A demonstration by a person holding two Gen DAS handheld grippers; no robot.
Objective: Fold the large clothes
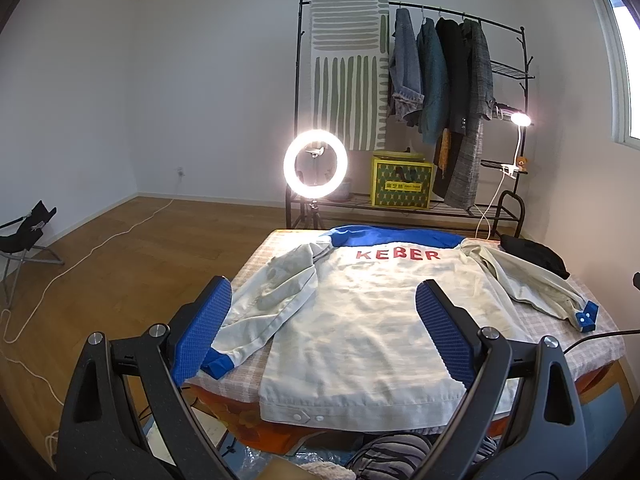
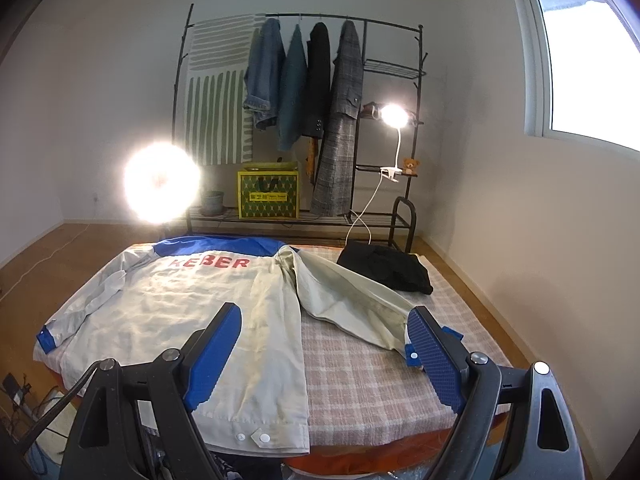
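Note:
A large white jacket (image 1: 360, 320) with a blue collar, blue cuffs and red "KEBER" lettering lies back-up on a checked pad, sleeves spread out. It also shows in the right wrist view (image 2: 180, 312). My left gripper (image 1: 324, 304) is open and empty, above the jacket's near hem, between the left sleeve and the body. My right gripper (image 2: 324, 336) is open and empty, above the near edge; its right finger (image 2: 432, 356) is by the right sleeve's blue cuff (image 2: 412, 354).
A folded black garment (image 2: 384, 266) lies at the pad's far right. Behind stand a lit ring light (image 1: 315, 163), a clothes rack with hanging coats (image 1: 440, 80), a yellow box (image 1: 402, 182) and a clip lamp (image 2: 394, 116). A folding chair (image 1: 28, 232) stands far left.

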